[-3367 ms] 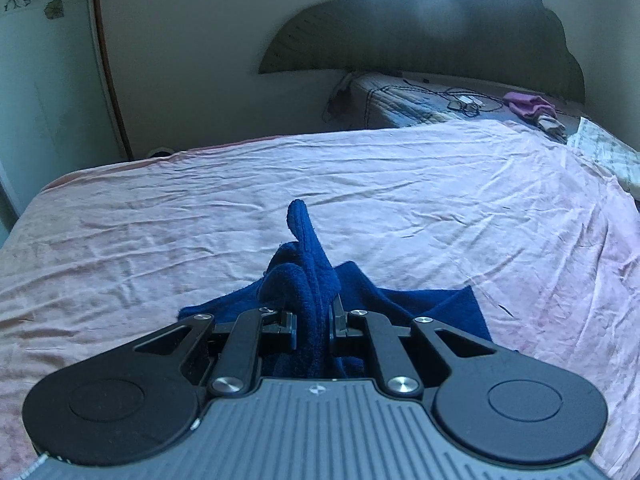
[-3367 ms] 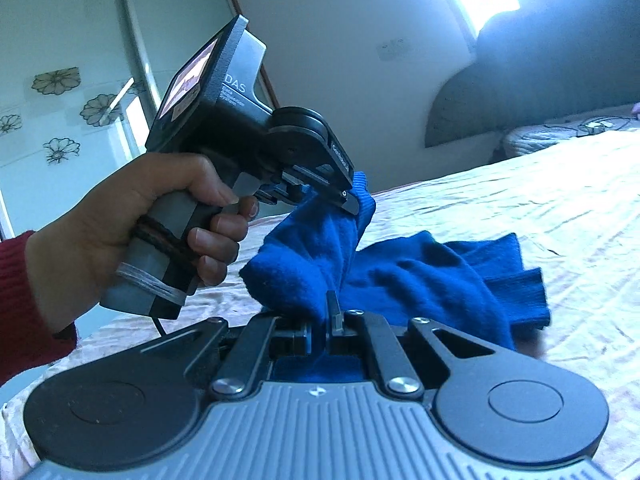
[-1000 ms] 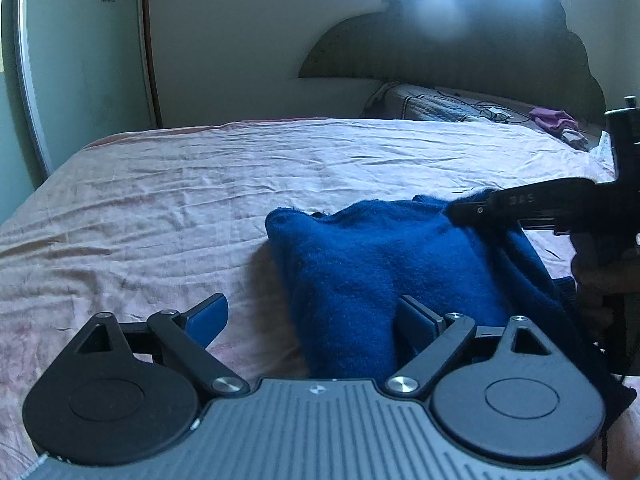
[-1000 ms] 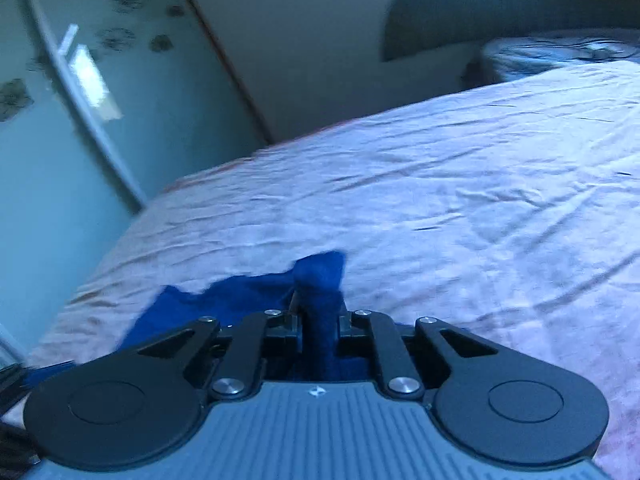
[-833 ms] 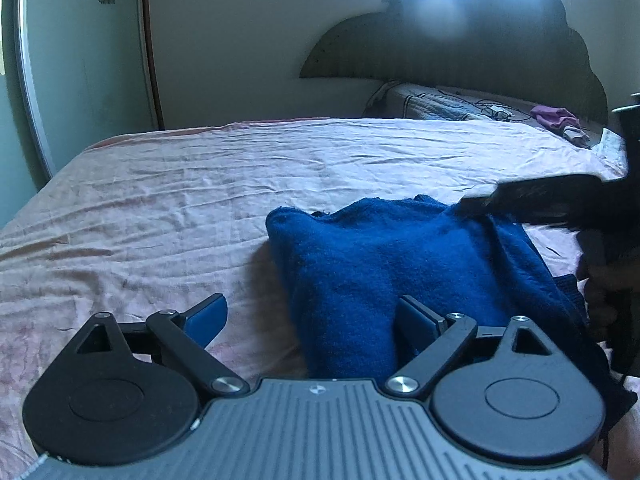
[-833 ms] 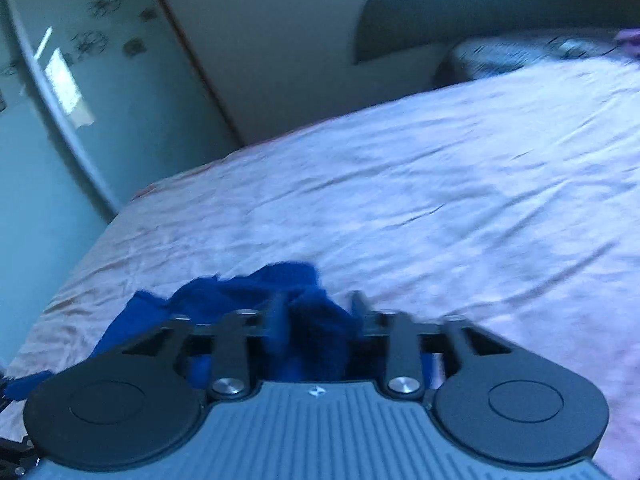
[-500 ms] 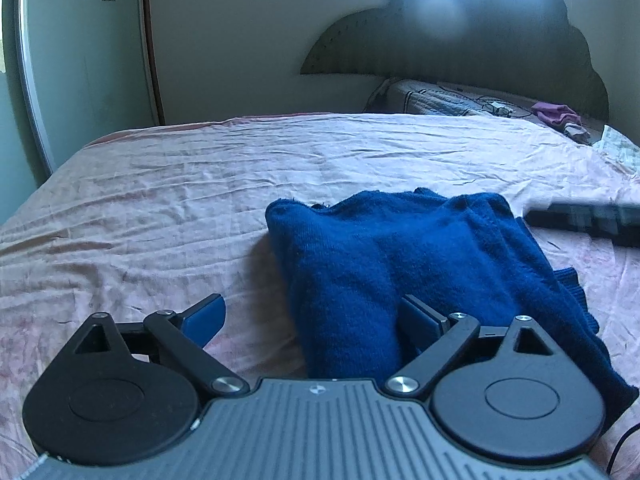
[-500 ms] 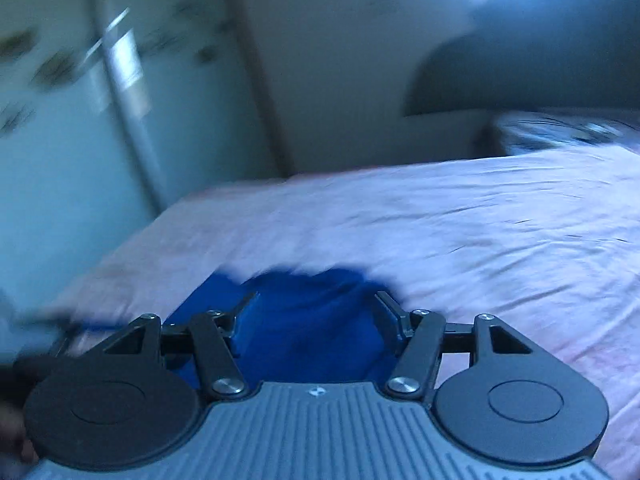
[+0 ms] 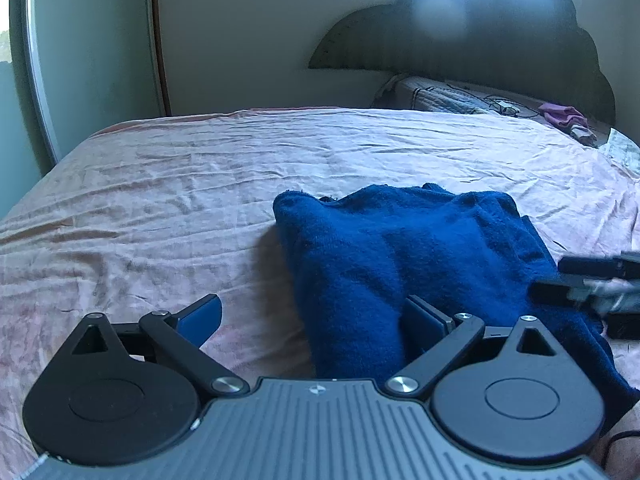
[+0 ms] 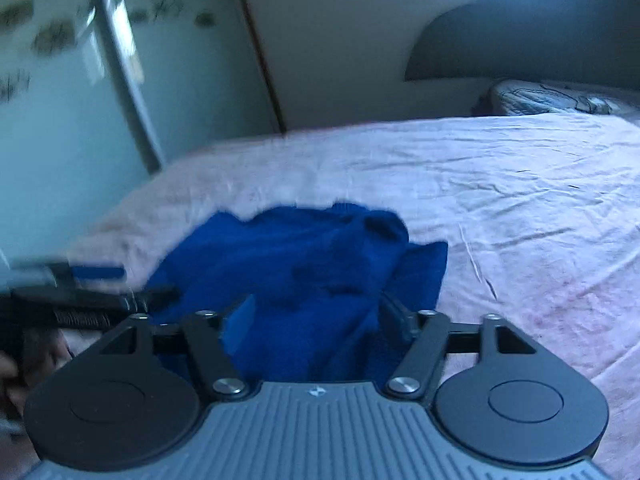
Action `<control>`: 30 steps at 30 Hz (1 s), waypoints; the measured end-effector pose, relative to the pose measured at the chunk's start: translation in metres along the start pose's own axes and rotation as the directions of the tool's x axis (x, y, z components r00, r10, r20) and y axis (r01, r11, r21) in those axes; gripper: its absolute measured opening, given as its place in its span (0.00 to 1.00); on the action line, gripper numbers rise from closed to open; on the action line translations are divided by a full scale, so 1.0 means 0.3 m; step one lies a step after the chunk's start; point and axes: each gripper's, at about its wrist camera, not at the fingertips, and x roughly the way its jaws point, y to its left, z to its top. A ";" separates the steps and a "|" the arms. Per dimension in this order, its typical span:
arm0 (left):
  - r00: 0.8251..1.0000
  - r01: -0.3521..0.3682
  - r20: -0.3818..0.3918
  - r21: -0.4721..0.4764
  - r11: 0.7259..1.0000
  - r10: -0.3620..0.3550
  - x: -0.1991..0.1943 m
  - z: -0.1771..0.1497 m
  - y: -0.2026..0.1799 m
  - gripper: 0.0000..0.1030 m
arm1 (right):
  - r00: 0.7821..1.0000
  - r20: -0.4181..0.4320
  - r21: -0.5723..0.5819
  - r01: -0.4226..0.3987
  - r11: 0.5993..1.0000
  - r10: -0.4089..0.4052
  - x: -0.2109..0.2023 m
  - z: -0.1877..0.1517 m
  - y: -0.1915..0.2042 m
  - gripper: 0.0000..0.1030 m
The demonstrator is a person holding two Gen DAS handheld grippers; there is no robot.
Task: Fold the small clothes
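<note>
lying folded on the near part of the pink bedsheet is the blue knit sweater; the left gripper is hovering over its near left edge, jaws wide apart, while the right gripper is hanging above the cloth, jaws just spreading, pads clear of it

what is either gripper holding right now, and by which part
Nothing is held. The left gripper stands open, and the right gripper has just been opening; the blue garment lies loose on the bed.
</note>
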 end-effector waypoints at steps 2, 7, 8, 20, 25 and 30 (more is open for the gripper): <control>1.000 0.009 0.008 0.002 1.000 -0.009 -0.011 -0.003 0.003 0.95 | 0.996 -0.027 -0.037 0.089 0.995 -0.090 0.027 -0.014 -0.006 0.71; 0.993 0.100 0.061 -0.012 0.995 -0.099 -0.048 -0.011 0.088 0.97 | 0.989 0.070 0.174 0.120 0.977 -0.133 -0.063 0.000 -0.143 0.81; 0.989 0.140 0.057 -0.048 0.989 -0.137 -0.043 -0.010 0.122 0.97 | 0.991 0.067 0.210 0.098 0.973 -0.114 -0.075 0.001 -0.175 0.85; 0.876 0.413 -0.062 -0.414 0.811 -0.477 0.130 -0.036 0.230 0.97 | 0.978 -0.016 0.333 -0.192 0.923 0.209 -0.031 -0.063 -0.222 0.86; 0.871 0.448 -0.043 -0.341 0.826 -0.490 0.165 -0.020 0.150 0.94 | 0.975 -0.007 0.280 -0.210 0.937 0.221 0.042 -0.044 -0.152 0.74; 0.864 0.465 -0.012 -0.364 0.807 -0.503 0.217 -0.009 0.144 0.74 | 0.956 0.043 0.395 -0.283 0.874 0.290 0.123 -0.029 -0.188 0.58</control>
